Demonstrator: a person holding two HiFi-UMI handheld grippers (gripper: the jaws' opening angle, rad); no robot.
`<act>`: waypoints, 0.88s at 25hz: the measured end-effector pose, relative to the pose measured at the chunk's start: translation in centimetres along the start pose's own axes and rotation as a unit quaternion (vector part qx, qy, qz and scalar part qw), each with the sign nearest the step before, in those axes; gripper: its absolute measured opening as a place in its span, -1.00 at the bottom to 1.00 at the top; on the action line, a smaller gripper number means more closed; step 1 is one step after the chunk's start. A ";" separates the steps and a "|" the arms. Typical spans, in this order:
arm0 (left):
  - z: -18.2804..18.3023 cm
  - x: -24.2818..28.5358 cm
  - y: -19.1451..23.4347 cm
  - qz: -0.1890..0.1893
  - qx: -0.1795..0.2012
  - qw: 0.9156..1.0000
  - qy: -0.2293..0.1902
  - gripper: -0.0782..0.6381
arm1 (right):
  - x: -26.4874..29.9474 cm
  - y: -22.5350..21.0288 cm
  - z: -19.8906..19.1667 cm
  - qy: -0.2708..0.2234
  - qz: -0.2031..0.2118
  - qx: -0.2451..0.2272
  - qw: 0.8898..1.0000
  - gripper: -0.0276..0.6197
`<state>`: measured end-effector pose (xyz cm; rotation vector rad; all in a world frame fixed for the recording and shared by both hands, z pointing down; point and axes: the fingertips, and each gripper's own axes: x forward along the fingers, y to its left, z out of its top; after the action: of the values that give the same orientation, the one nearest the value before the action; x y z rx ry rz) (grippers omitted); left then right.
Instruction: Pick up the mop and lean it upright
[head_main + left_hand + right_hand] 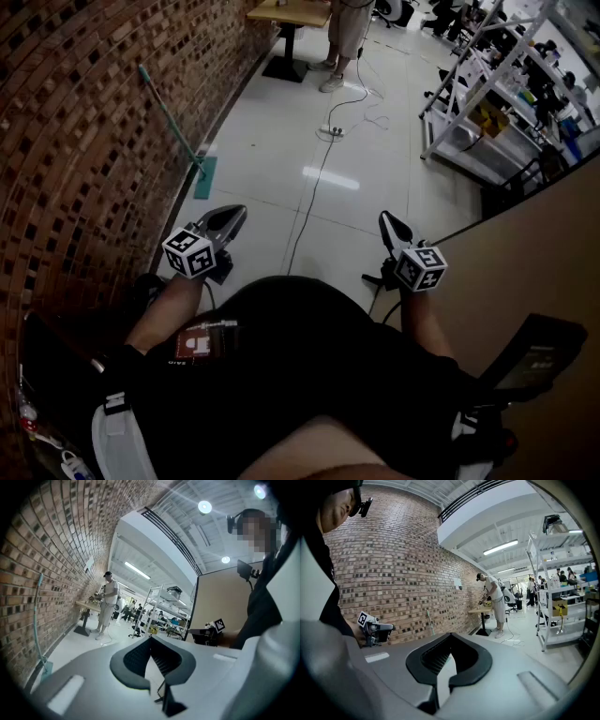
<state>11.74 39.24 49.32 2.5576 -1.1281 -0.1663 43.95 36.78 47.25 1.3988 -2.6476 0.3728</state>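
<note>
The mop leans upright against the brick wall, its teal handle (169, 117) slanting down to a flat teal head (204, 178) on the white floor. It also shows at the left of the left gripper view as a thin handle (37, 616), and small and far off in the right gripper view (431, 623). My left gripper (234, 217) is held out over the floor, well short of the mop, shut with nothing in it (150, 639). My right gripper (386, 221) hovers to the right, also shut and empty (450, 635).
The brick wall (84, 141) runs along the left. A cable with a power strip (333, 131) crosses the floor. A person (345, 42) stands by a wooden table (286, 14) at the far end. Metal shelving (497, 103) and a beige partition (534, 253) close the right side.
</note>
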 end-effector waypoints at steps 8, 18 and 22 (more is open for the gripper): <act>0.2 1.5 -0.5 0.006 0.004 1.000 0.006 -0.78 | 0.1 -1.5 0.3 -0.005 0.007 0.006 1.000 -0.87; -0.5 5.3 -3.8 0.028 0.003 1.000 -0.001 -0.78 | -0.7 -6.1 1.2 0.000 0.036 -0.008 0.999 -0.87; -1.2 7.2 -5.5 0.036 0.002 0.999 -0.001 -0.78 | -1.0 -8.2 1.2 0.010 0.048 -0.015 0.999 -0.87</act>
<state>20.77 37.71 48.68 2.5156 -1.2207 -0.1508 51.30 32.75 47.15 1.2566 -2.6997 0.3536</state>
